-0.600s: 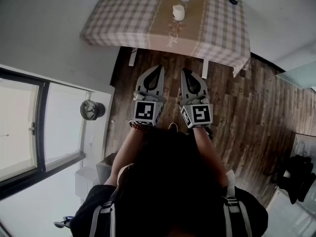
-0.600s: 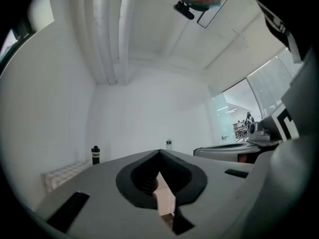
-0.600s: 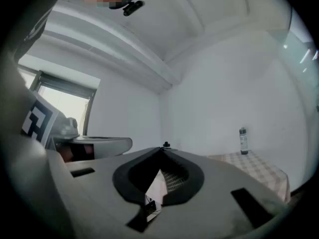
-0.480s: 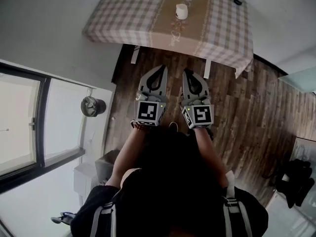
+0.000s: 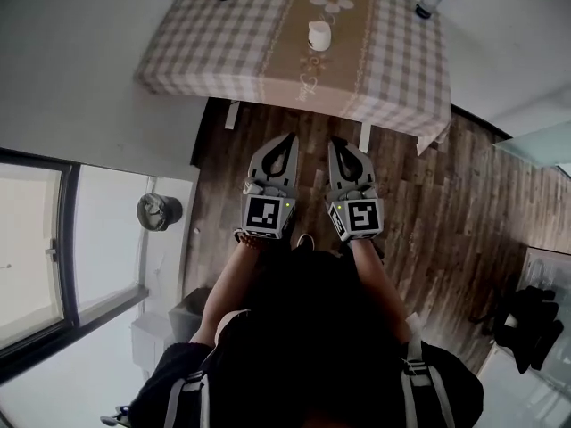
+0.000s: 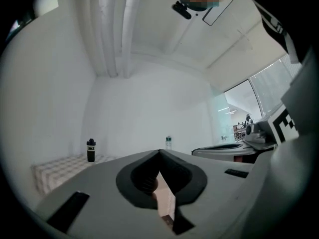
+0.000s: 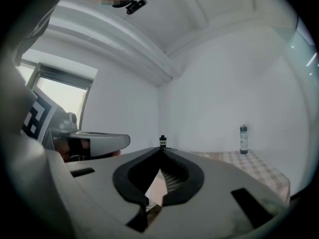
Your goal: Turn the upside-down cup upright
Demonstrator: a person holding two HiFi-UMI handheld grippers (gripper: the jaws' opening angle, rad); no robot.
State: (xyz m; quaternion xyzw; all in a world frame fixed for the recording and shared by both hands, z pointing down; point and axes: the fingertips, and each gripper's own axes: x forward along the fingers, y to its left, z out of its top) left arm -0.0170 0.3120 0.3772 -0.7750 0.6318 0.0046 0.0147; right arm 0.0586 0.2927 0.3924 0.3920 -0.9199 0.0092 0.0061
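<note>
the small white cup point(image 5: 318, 35) stands at twelve o'clock on the check-clothed worktop point(image 5: 223, 52), well apart from the left gripper point(image 5: 286, 138) and right gripper point(image 5: 336, 144), both clenched and empty. best to step closer, spread one gripper early and approach the cup's wall level.

Right gripper point(image 7: 160, 153) jaws closed, tips together, nothing between. Checked table point(image 7: 259, 171) lay ahead: black bottle point(image 7: 162, 141) on its far left, second bottle point(image 7: 243, 139) on its far right. Left gripper point(image 7: 94, 142) sat left of table.
</note>
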